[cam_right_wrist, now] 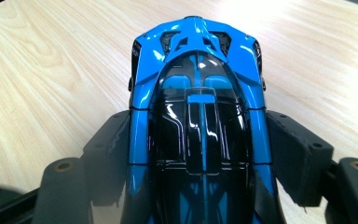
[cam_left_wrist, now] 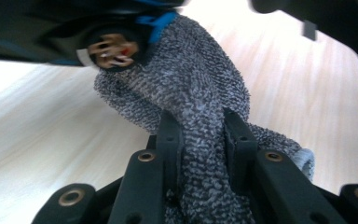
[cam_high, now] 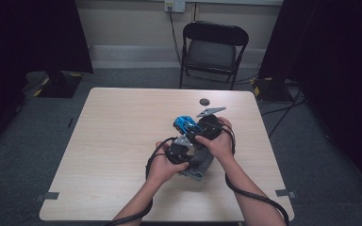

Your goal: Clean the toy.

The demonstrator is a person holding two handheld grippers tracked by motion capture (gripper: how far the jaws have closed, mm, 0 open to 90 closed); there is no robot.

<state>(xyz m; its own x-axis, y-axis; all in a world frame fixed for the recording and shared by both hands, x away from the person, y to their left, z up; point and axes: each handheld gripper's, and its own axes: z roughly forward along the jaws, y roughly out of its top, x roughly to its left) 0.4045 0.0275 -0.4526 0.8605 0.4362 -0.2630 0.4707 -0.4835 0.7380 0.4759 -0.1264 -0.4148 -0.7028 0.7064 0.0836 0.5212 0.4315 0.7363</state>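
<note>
- Right gripper (cam_right_wrist: pixel 200 154) is clamping the blue toy car (cam_right_wrist: pixel 198 116) across its width, car's long axis running along the jaws.
- Left gripper (cam_left_wrist: pixel 200 140) is pinching the grey cloth (cam_left_wrist: pixel 191 93), which is touching the car's wheel side, just beside it.

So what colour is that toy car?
Bright blue with a glossy black top, clearest in the right gripper view: toy car.

- The bench (cam_high: pixel 122 141) lies bare left of the hands.
- A small dark disc (cam_high: pixel 204 101) sits near the far edge, beyond the blue toy car (cam_high: pixel 186 125).
</note>
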